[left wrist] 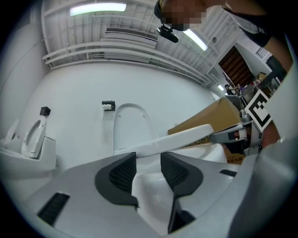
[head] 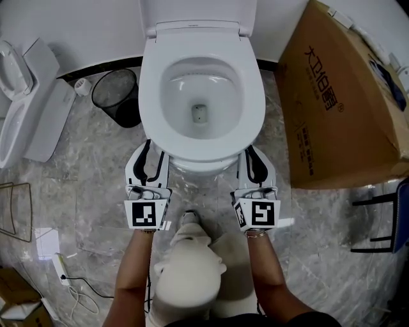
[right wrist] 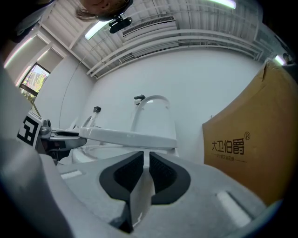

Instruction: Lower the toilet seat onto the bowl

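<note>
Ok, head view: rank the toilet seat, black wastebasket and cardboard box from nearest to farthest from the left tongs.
1. Toilet seat, directly ahead of the left tongs.
2. Black wastebasket, ahead and left.
3. Cardboard box, far right.

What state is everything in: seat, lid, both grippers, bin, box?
toilet seat: tilted, not yet down, gap above the toilet bowl.
toilet lid: up.
left gripper: jaws apart, clamping nothing.
right gripper: jaws almost together, nothing between them.
mesh waste bin: upright.
cardboard box: closed.
</note>
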Available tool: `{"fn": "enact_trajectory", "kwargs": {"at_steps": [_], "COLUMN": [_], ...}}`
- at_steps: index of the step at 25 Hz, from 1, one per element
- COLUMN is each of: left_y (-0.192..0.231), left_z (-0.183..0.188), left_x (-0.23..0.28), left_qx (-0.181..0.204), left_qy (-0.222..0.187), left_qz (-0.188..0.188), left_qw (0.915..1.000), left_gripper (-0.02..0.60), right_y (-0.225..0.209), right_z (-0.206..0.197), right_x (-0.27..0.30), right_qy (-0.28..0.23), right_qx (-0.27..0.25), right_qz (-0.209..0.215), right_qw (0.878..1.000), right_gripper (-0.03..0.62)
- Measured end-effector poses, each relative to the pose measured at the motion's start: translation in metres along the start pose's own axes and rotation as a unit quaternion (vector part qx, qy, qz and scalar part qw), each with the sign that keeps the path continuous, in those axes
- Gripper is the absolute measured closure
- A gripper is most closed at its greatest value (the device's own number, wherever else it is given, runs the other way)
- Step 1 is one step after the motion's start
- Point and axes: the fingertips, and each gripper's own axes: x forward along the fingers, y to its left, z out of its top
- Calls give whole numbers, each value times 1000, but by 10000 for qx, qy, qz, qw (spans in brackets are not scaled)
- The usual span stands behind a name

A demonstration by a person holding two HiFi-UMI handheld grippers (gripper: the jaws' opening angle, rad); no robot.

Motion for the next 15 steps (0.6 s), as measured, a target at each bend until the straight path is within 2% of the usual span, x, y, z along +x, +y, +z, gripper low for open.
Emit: {"fn": "enact_trajectory", "kwargs": {"at_steps": [8,10,13,15], "left_y": [-1,-2,1,2], "left_z": [-5,-7,-11,-9], "left_x": [-23,-30,-34,-35], "left_qx": [42,-116,112,90], "left_qy": [18,98,250,215], "left_qz": [125,187,238,275], "left_qw": [9999,9997,9993,9994], "left_gripper": [437,437,439,441], "right_y": [-14,-15,-16,-14], "right_z": [4,8,7,8], "right_x": [-16,-18,-18,-18], "right_qy": [-8,-31,3,0], "right_qx": [-20,17,69,56], "right_qz": [-118,-153,-207,-169], "right_qw": [9999,9999,9998,9998], "right_gripper": [559,564,568,569]}}
